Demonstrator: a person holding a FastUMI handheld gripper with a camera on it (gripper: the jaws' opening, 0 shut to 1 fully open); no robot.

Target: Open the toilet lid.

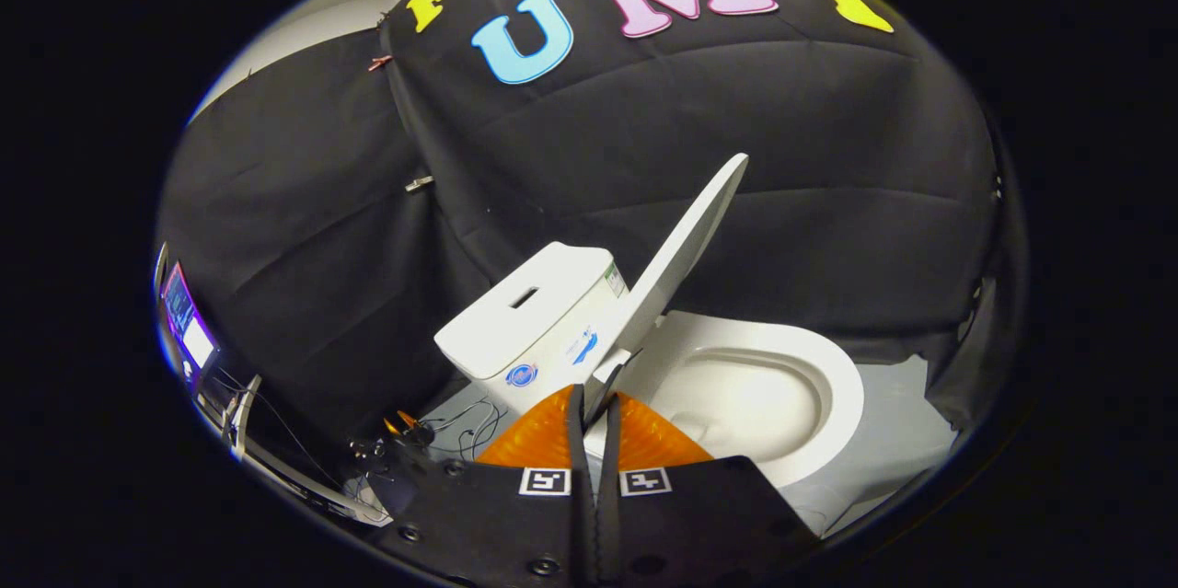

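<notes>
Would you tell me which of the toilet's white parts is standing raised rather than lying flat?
It is the lid, tilted up beside the tank; the tank top and bowl rim lie flat. The gripper is shut, holding nothing.

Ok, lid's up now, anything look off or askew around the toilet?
Nothing stands out. The lid stands raised beside the tank, and the bowl is open and looks clean. The gripper has its fingers nearly together, empty, just short of the lid's hinge. Loose cables lie by the tank's base.
</notes>
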